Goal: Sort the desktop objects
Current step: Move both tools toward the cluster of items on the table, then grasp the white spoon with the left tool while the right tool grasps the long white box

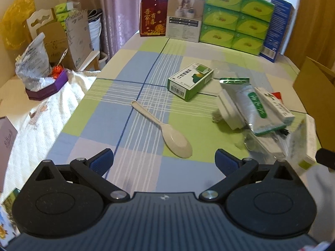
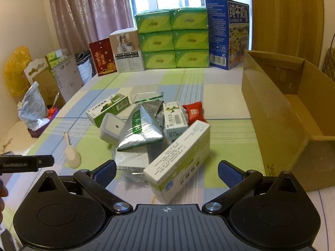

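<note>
1. The surface (image 2: 226, 96) wears a checked cloth of green, blue and lilac; along its far edge stand a stack of green tissue packs (image 2: 171, 39), a blue milk carton box (image 2: 227, 34), a white box (image 2: 126, 51) and a red gift box (image 2: 102, 56).
2. An open cardboard box (image 2: 293, 113) sits on the right side of the surface, just right of the heap.
3. The heap in the middle holds a large white medicine box (image 2: 180, 161) nearest, tilted on the pile — behind it a silver foil pouch (image 2: 140, 129), a small white-and-green box (image 2: 174, 118), a red packet (image 2: 194, 112) and a white plastic container (image 2: 111, 129).
4. A green-and-white carton (image 1: 190, 80) lies flat at the heap's far left.
5. A cream rice spoon (image 1: 167, 129) lies alone left of the heap, bowl nearest.
6. The left gripper (image 1: 164, 161) hovers near the spoon's bowl, fingers spread wide and empty.
7. The right gripper (image 2: 167, 173) has its fingers released — either side of the large medicine box's near end, not touching it.
</note>
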Demonstrator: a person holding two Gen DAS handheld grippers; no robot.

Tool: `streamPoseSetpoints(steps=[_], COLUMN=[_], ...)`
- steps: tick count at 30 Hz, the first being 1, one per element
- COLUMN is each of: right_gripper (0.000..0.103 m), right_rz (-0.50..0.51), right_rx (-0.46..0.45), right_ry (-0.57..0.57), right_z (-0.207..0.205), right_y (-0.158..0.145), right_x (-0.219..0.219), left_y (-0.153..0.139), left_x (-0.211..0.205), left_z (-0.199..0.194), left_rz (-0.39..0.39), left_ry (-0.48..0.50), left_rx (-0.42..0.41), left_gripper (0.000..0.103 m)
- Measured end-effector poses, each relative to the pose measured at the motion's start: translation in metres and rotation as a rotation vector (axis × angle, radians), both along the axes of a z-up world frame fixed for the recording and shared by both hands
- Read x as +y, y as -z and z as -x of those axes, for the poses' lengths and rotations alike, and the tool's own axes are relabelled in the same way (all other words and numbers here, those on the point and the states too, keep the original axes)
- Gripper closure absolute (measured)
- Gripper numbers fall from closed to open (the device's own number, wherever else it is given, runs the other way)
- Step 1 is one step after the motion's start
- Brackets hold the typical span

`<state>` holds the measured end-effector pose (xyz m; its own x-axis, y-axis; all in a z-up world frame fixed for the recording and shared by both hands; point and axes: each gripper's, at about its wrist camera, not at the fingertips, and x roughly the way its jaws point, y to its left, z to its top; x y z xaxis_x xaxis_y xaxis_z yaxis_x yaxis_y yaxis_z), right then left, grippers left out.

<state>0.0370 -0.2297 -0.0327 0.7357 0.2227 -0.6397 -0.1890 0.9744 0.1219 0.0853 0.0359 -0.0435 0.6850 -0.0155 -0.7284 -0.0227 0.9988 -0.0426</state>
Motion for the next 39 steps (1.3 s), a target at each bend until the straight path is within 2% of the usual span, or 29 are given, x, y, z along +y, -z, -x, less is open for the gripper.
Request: streamPoseSetpoints(steps=[5,8,13,16,18,19,21,22,25,28,31,32,33,39], right_gripper=[0.003,0.014,0.026,0.039,0.052,0.053,0.066,0.068,0.074,0.077,0.079,0.079,0.080,0.081], right_rz=[0.028,0.025,0.022,0.021,0.015,0.016,0.027,0.039,0.050,0.063,0.061,0.055,0.050,0.052], right_rx=[0.001,0.018,0.049,0.070,0.078,0.076,0.065,0.057,0.050,0.044,0.047,0.049,0.052,0.057], right_ry=[0.005,0.025,0.037,0.041,0.047,0.051,0.059,0.064,0.075,0.070,0.074,0.076,0.078,0.070], right_z=[-0.011,-0.019,-0.031,-0.035,-0.036,-0.034,-0.030,-0.029,-0.027,-0.026,-0.024,-0.024,-0.023,-0.014], right_y=[0.016,0.025,0.034,0.038,0.040,0.040,0.039,0.038,0.037,0.037,0.037,0.037,0.036,0.032], right_x=[0.007,0.008,0.011,0.011,0.008,0.007,0.005,0.005,0.001,-0.001,-0.004,-0.006,-0.008,-0.015], left_y=[0.016,0.024,0.034,0.038,0.040,0.041,0.043,0.044,0.048,0.053,0.054,0.053,0.052,0.042], left_x=[-0.001,-0.005,-0.003,-0.003,-0.004,-0.004,-0.006,-0.007,-0.012,-0.015,-0.017,-0.018,-0.018,-0.026], left_z=[-0.013,-0.021,-0.031,-0.037,-0.040,-0.042,-0.047,-0.049,-0.055,-0.061,-0.060,-0.058,-0.056,-0.022], left_rz=[0.027,0.029,0.044,0.055,0.056,0.057,0.048,0.042,0.011,-0.016,-0.037,-0.042,-0.037,0.006], left_ry=[-0.031,-0.029,-0.052,-0.060,-0.059,-0.060,-0.061,-0.061,-0.055,-0.050,-0.043,-0.036,-0.035,0.005], left_rx=[-0.016,-0.009,-0.002,-0.003,-0.002,-0.003,-0.004,-0.007,-0.011,-0.004,-0.002,-0.002,0.000,0.022], left_gripper=[0.003,0.005,0.010,0.011,0.012,0.012,0.013,0.013,0.020,0.033,0.054,0.067,0.073,0.081])
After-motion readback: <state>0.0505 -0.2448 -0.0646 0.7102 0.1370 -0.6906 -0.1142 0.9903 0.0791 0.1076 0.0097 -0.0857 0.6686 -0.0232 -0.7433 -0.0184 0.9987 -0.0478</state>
